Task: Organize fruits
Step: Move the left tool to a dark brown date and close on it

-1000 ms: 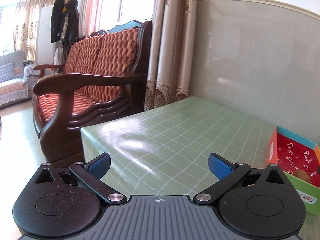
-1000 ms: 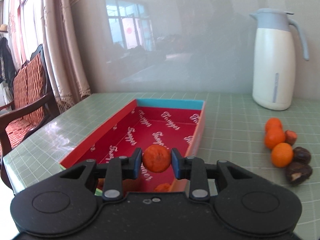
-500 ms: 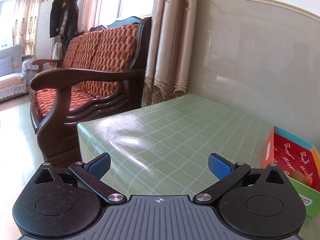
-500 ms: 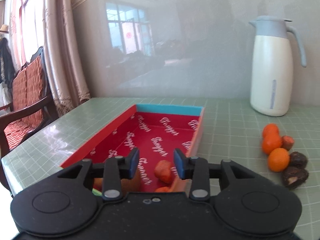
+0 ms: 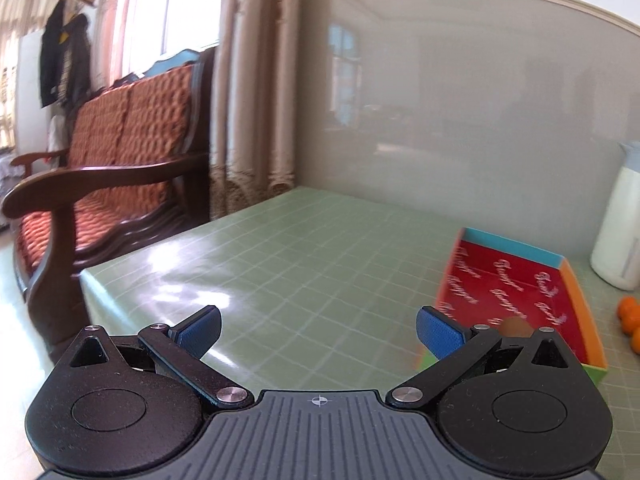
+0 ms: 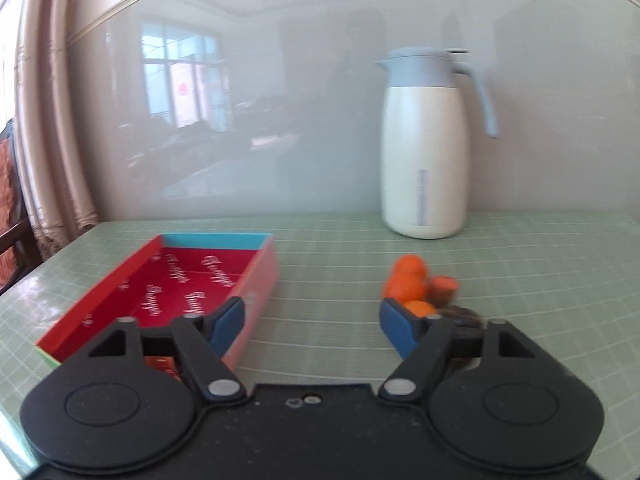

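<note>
A shallow red box (image 6: 192,280) with a blue far wall lies on the green checked table; it also shows in the left wrist view (image 5: 516,288). Fruit lies in its near end, mostly hidden behind my fingers: an orange piece (image 6: 158,362) and a brown piece (image 5: 514,326). A pile of oranges (image 6: 408,284) and dark brown fruits (image 6: 460,314) sits on the table right of the box, with its oranges at the right edge of the left wrist view (image 5: 628,312). My right gripper (image 6: 310,324) is open and empty, between box and pile. My left gripper (image 5: 318,330) is open and empty, left of the box.
A white jug (image 6: 424,144) with a pale blue lid and handle stands by the back wall, also seen in the left wrist view (image 5: 620,220). A wooden sofa (image 5: 112,152) with orange cushions stands past the table's left edge (image 5: 86,276). Curtains (image 5: 248,100) hang behind it.
My right gripper opened and dropped its orange into the box, then opened wide and swung right towards the fruit pile. My left gripper turned right, bringing more of the box into view.
</note>
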A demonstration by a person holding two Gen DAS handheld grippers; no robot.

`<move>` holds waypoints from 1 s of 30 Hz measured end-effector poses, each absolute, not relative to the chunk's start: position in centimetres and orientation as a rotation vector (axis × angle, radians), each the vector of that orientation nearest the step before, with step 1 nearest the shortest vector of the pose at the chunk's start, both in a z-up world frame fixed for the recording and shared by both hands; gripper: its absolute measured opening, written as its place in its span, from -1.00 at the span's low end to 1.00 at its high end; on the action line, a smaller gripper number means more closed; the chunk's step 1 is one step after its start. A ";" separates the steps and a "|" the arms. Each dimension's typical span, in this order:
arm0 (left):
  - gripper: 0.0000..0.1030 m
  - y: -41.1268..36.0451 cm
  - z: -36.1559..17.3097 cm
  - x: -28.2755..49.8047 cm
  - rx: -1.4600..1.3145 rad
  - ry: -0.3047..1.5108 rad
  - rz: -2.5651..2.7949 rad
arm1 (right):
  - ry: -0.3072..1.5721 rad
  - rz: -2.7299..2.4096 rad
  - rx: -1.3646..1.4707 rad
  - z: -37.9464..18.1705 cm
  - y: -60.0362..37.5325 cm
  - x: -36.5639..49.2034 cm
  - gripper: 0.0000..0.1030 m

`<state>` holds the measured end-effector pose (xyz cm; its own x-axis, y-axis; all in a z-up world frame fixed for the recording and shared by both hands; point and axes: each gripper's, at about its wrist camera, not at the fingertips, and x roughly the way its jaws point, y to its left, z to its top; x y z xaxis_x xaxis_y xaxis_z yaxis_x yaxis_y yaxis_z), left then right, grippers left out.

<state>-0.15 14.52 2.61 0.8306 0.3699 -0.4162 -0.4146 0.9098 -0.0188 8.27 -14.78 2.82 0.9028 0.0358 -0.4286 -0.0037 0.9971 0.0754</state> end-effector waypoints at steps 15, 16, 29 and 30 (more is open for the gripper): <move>0.99 0.6 3.0 3.9 0.063 0.392 -0.012 | 0.435 -0.264 0.170 2.3 -25.8 5.7 0.97; 0.99 -0.4 3.0 4.3 0.072 0.395 -0.037 | 0.430 -0.278 0.181 2.3 -26.4 5.4 0.98; 0.99 -9.8 1.6 8.5 0.094 0.476 -0.227 | 0.408 -0.376 0.249 2.1 -31.8 2.9 0.99; 0.99 -10.7 1.2 8.6 0.109 0.481 -0.239 | 0.408 -0.382 0.247 2.1 -32.0 2.8 0.99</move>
